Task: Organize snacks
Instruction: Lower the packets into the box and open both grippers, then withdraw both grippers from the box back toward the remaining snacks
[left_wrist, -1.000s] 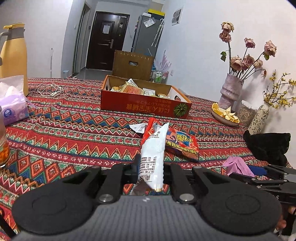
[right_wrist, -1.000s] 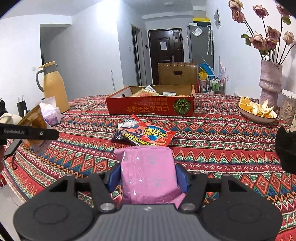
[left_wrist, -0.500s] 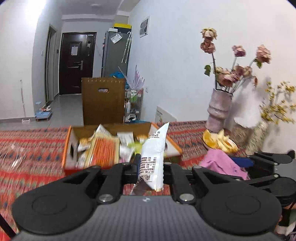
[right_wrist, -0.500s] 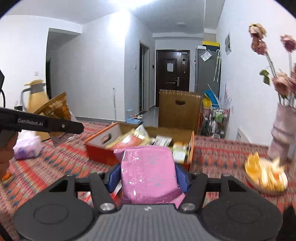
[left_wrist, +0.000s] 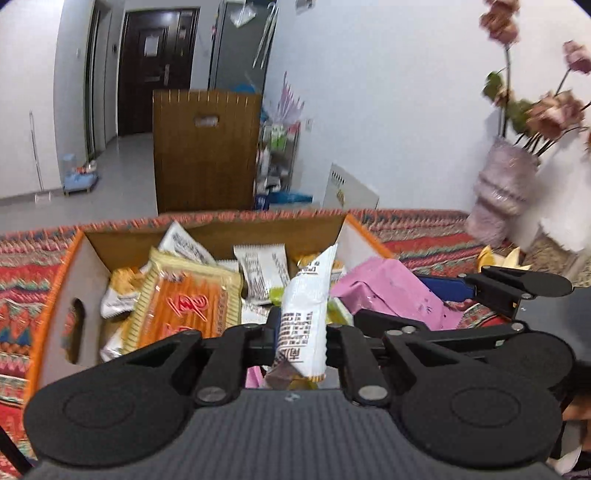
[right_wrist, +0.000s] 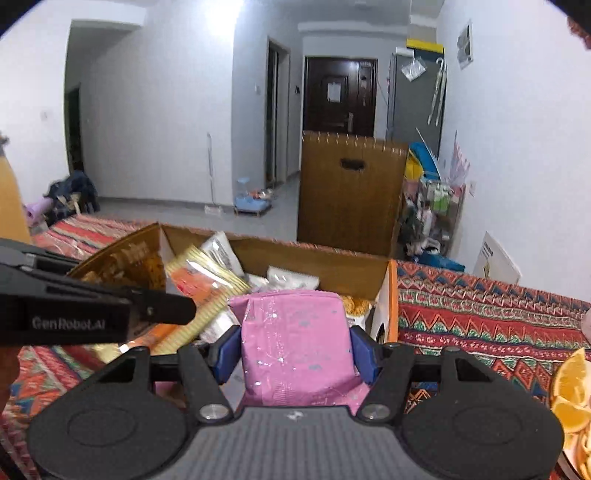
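My left gripper (left_wrist: 301, 332) is shut on a narrow white snack packet (left_wrist: 306, 295) that stands upright between its fingers. In the right wrist view my right gripper (right_wrist: 295, 347) is shut on a pink packet (right_wrist: 295, 339). Both hang over the near side of an open cardboard box (left_wrist: 55, 302) with an orange outside. The box holds several snacks, among them an orange and yellow pack (left_wrist: 184, 299). The pink packet (left_wrist: 388, 288) and the right gripper (left_wrist: 480, 291) show at the right of the left wrist view. The left gripper (right_wrist: 177, 310) crosses the left of the right wrist view.
The box stands on a table with a red patterned cloth (right_wrist: 480, 317). A vase of dried roses (left_wrist: 502, 192) and a dish of orange peel (right_wrist: 569, 391) sit to the right. A wooden chair back (left_wrist: 207, 147) rises behind the box. A yellow jug (right_wrist: 11, 199) is at the far left.
Both grippers have carried their packets forward across the table, from near its front edge to over the box. The loose red packet on the cloth has dropped out of view.
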